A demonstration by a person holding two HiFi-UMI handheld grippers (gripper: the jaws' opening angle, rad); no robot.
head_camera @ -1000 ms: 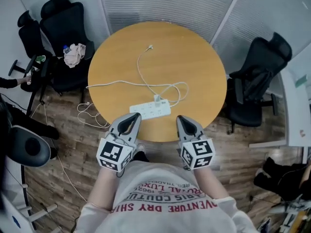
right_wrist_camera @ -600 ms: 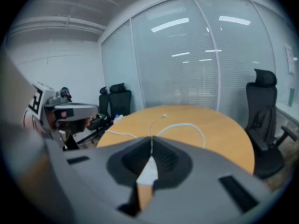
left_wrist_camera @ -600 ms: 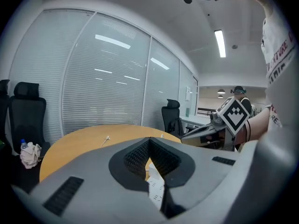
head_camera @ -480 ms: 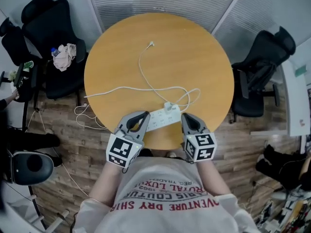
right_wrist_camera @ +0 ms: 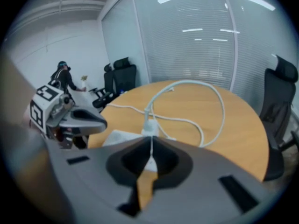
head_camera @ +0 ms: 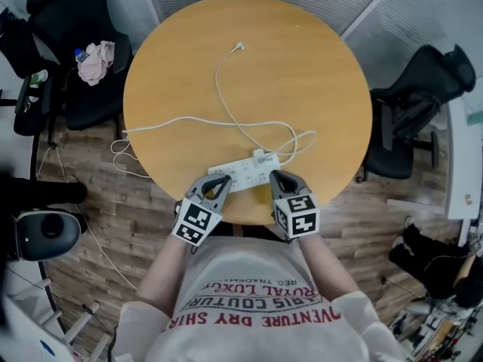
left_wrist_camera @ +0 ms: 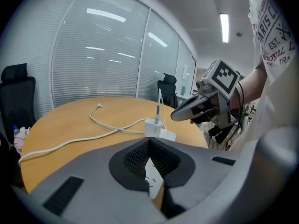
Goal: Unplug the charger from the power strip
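Observation:
A white power strip (head_camera: 243, 175) lies near the front edge of the round wooden table (head_camera: 317, 66). A white charger (head_camera: 260, 157) is plugged into it, and its thin white cable (head_camera: 223, 96) loops across the tabletop. My left gripper (head_camera: 220, 180) is shut and empty, its tips at the strip's left end. My right gripper (head_camera: 276, 176) is shut and empty too, just right of the strip and in front of the charger. In the left gripper view the charger (left_wrist_camera: 154, 127) stands just beyond my shut left gripper (left_wrist_camera: 149, 141). The right gripper view has the charger (right_wrist_camera: 150, 127) straight ahead of the right gripper (right_wrist_camera: 150, 143).
Black office chairs stand left (head_camera: 79, 21) and right (head_camera: 423, 96) of the table; a bundle of cloth (head_camera: 94, 60) lies on the left one. The strip's thick cord (head_camera: 124, 153) drops off the table's left edge to the wooden floor. Glass walls with blinds close the far side.
Both grippers have come down and forward to the table's near edge, closing in on the two ends of the power strip. Strip and charger have not moved.

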